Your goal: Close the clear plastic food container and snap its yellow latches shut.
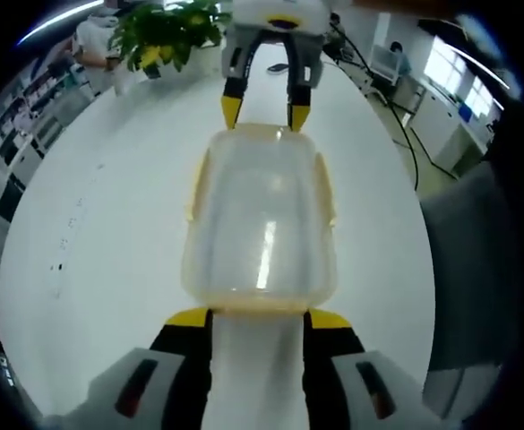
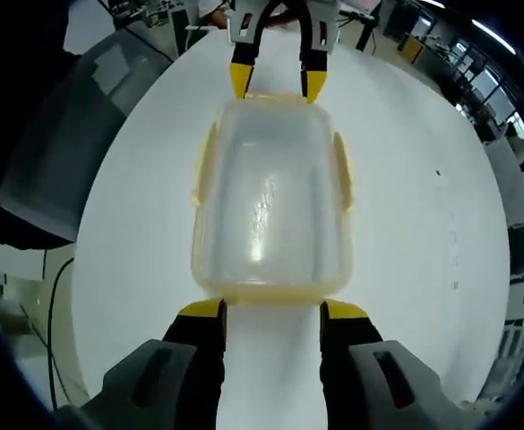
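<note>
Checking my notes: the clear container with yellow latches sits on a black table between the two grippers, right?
Not quite: the table is white, not black, as the left gripper view shows. The clear container does sit between the left gripper and the right gripper.

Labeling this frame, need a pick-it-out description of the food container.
On the round white table, look between the two tongs facing each other from opposite ends. There sits the clear plastic food container, a rounded rectangle with its lid on. Its yellow latches along the sides set it apart from the bare tabletop around it.
</note>
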A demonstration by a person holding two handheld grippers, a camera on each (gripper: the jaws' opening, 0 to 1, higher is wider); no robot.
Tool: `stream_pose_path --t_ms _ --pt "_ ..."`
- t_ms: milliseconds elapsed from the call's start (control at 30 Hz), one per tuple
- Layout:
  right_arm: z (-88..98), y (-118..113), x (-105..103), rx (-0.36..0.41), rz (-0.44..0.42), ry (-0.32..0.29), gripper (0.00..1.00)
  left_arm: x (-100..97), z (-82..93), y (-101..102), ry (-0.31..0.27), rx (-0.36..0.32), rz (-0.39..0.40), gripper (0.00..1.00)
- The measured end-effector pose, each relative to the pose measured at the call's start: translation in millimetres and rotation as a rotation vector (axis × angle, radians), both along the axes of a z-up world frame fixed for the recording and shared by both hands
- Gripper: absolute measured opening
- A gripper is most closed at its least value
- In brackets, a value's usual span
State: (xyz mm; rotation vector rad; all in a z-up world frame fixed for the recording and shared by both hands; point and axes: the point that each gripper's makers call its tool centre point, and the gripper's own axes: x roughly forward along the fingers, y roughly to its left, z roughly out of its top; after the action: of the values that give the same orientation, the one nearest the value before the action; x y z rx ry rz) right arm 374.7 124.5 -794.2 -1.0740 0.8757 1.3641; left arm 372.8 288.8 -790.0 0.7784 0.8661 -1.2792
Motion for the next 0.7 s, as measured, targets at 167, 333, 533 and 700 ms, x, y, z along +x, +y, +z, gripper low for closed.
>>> stream_pose_path --t_ms 167,333,533,700 --pt "4.5 -0.7 3.9 0.020 -0.036 0.004 0.40 1.8 0.9 -0.5 -0.009 -0.011 0.014 0.34" --pt "12.3 -3.5 2.2 0.071 -0.120 0.043 0.41 1.2 2.5 2.3 0.012 -0.054 0.066 0.34" --pt "20.3 -5.3 -6.3 0.219 -0.311 0.144 0.42 -4.3 11.5 6.5 0.071 -0.134 0.131 0.32" --pt "28.1 -3.8 -9.0 0.306 -0.447 0.170 0.38 -5.7 13.8 11.9 0.093 -0.169 0.213 0.31"
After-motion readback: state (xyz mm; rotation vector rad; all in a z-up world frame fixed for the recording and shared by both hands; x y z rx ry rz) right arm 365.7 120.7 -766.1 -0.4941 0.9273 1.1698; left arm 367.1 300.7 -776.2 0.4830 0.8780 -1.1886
